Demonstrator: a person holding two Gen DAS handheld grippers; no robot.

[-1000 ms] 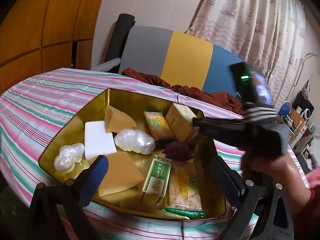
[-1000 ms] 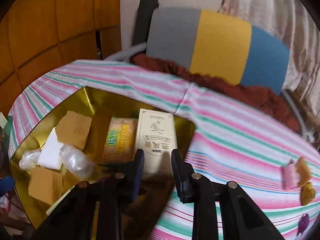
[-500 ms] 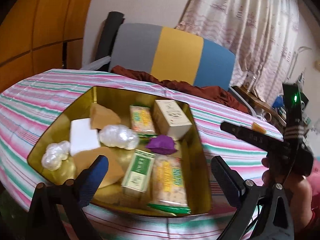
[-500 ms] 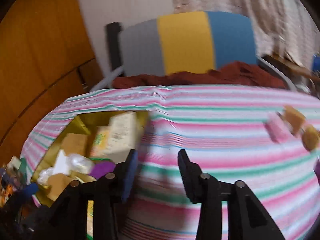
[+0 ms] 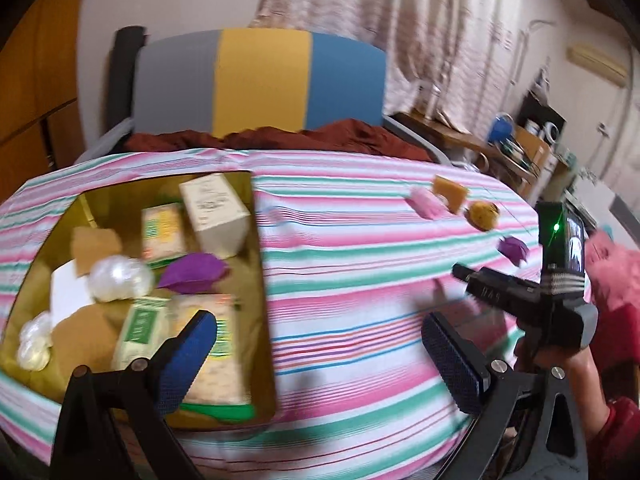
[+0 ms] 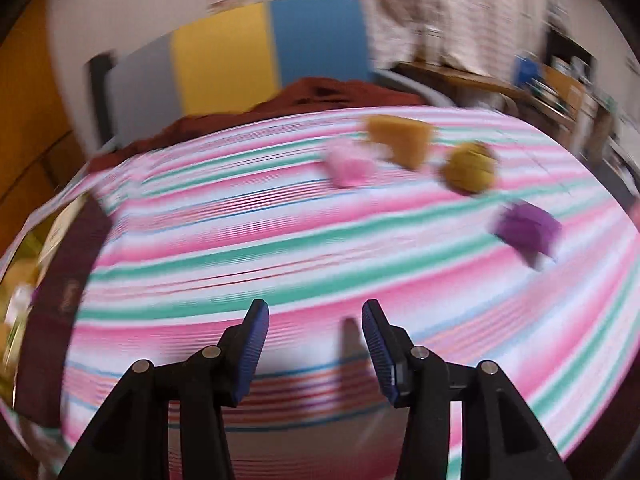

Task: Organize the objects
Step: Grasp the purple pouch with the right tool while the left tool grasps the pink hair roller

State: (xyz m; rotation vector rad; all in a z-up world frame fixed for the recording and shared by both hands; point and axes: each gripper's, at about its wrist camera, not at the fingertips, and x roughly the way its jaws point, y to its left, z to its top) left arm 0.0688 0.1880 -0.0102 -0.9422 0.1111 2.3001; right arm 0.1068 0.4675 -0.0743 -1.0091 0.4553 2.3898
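Observation:
A gold tin box (image 5: 260, 280) on the striped tablecloth holds a cream carton (image 5: 214, 214), green packets, a purple wrapper (image 5: 194, 272), pearly bags and tan pieces. Loose on the cloth at the right lie a pink piece (image 6: 350, 166), a tan wedge (image 6: 402, 136), a round yellow-brown piece (image 6: 470, 168) and a purple piece (image 6: 526, 228); they also show in the left wrist view (image 5: 482, 214). My left gripper (image 5: 320, 356) is open and empty over the tin's near right corner. My right gripper (image 6: 314, 344) is open and empty above the cloth, short of the loose pieces.
A chair with a grey, yellow and blue back (image 5: 260, 80) and a dark red cloth (image 5: 280, 136) stands behind the table. A cluttered desk (image 5: 516, 148) is at the far right. The tin's edge (image 6: 60, 280) is at the right wrist view's left.
My right gripper has left the tin, swung right over the cloth toward the loose pieces and opened wider. My left gripper's view has shifted right; the purple wrapper now lies in the tin.

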